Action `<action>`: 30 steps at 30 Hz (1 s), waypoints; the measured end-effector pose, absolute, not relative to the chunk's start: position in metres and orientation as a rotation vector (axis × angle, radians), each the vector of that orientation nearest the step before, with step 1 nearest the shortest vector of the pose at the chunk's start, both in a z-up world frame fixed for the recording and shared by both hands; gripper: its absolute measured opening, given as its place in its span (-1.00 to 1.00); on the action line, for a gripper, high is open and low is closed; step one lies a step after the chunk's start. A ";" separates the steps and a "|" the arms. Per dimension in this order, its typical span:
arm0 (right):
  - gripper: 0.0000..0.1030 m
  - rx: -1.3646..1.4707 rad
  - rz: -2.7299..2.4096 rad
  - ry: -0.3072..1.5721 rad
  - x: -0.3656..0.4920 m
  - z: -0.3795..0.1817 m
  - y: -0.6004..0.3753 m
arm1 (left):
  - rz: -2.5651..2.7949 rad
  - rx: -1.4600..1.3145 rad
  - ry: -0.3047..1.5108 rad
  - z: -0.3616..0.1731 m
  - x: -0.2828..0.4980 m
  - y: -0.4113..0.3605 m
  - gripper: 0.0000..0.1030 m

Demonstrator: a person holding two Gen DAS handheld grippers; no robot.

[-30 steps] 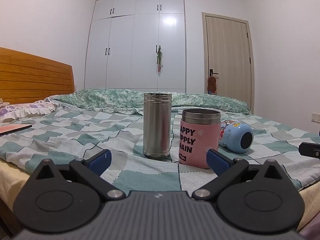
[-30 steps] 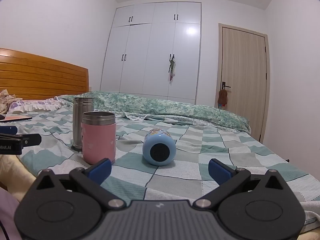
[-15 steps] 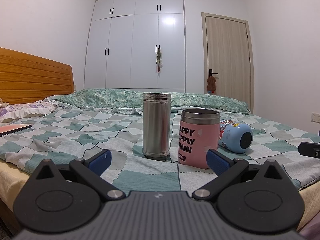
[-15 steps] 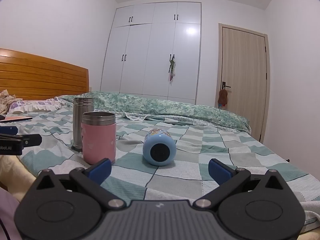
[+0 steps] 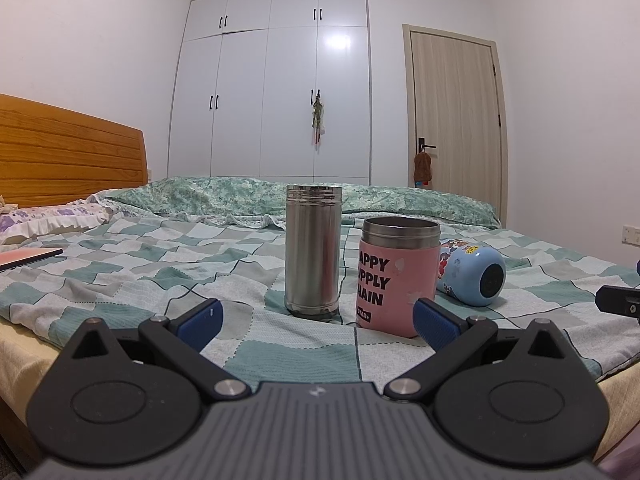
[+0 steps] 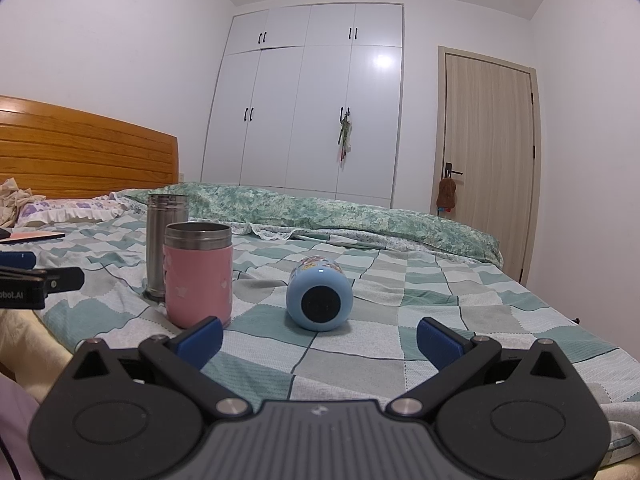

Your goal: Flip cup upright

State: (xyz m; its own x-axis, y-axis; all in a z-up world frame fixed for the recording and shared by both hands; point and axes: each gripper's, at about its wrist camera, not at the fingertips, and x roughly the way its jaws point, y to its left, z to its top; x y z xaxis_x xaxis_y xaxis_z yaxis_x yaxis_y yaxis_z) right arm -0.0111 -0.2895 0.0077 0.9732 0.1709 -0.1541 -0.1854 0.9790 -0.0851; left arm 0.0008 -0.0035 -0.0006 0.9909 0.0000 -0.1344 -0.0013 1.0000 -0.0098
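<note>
Blue cup on its side on the bed

We see the blue cup (image 6: 319, 299) lying near the bed's (image 6: 480, 312) front edge, seemingly base toward us; left tongs (image 5: 316, 320) and right tongs (image 6: 319, 334) gape wide, empty.

A woven, matt cotton-like cloth in checked green and white is seen on the bed (image 5: 120, 276). The tall flask (image 5: 313, 250) is made of brushed, faintly glossy steel. The pink cup (image 5: 394, 280) is coated in a matt finish, scuffed in spots, under a bare metal rim. The blue cup (image 6: 320, 292) is smooth and glossy. The headboard (image 5: 68, 152) is of varnished wood. Matt black plastic and ribbed blue fingers (image 6: 200, 336) are shown on the right gripper (image 6: 318, 340).
</note>
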 end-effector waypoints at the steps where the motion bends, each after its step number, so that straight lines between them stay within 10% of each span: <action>1: 1.00 -0.099 0.180 0.147 -0.011 0.008 -0.289 | 0.001 -0.010 0.135 -0.001 0.001 -0.004 1.00; 30: 1.00 -0.105 0.179 0.148 -0.014 0.010 -0.289 | 0.000 -0.010 0.133 0.000 -0.002 -0.006 1.00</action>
State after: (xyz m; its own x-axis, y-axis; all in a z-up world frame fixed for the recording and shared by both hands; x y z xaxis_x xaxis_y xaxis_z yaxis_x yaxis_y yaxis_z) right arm -0.0136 -0.2893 0.0103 0.9731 0.1693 -0.1563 -0.1849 0.9786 -0.0908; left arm -0.0016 -0.0059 0.0002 0.9912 -0.0008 -0.1327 -0.0006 0.9999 -0.0103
